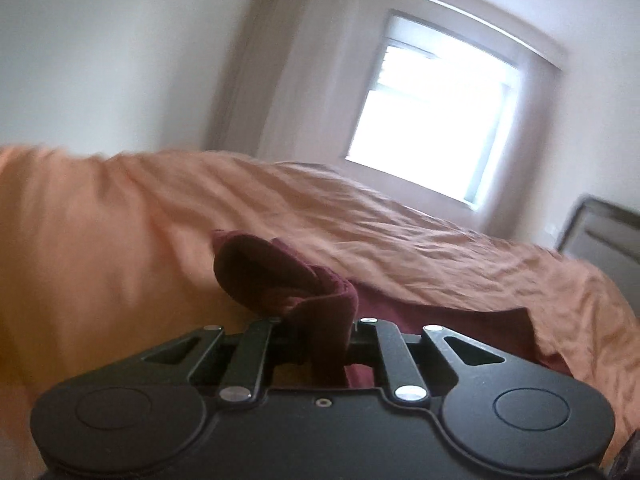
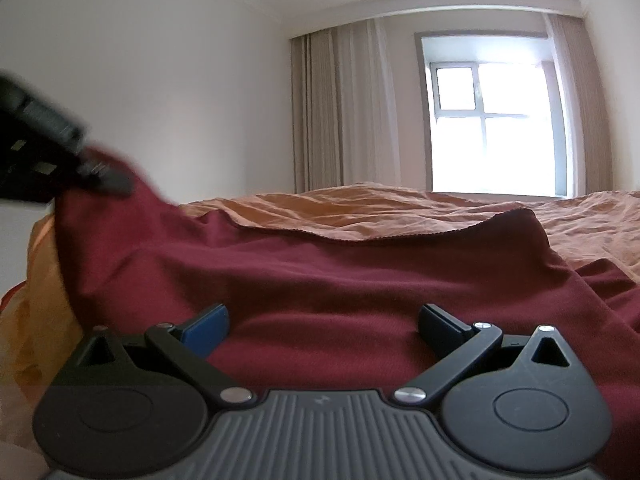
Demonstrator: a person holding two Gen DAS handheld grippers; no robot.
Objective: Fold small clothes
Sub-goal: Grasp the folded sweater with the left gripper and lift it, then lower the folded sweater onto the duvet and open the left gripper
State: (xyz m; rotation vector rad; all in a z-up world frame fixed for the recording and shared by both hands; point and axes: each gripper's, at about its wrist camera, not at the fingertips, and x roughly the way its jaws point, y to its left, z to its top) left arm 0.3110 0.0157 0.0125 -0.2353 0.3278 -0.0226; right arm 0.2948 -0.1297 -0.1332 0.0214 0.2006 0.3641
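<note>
Right wrist view: right gripper (image 2: 320,322) gapes empty over maroon garment (image 2: 360,280); left gripper (image 1: 316,320) pinches its bunched edge.

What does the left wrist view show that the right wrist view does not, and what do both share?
Only the left wrist view: the left gripper shut on a bunched fold of the garment, and a dark frame against the wall. Only the right wrist view: the right gripper open over the spread garment, its blue pad, the garment's far hem, and the left gripper seen from outside lifting a corner. Both: the garment, the orange bedding, the window and the curtains.
</note>
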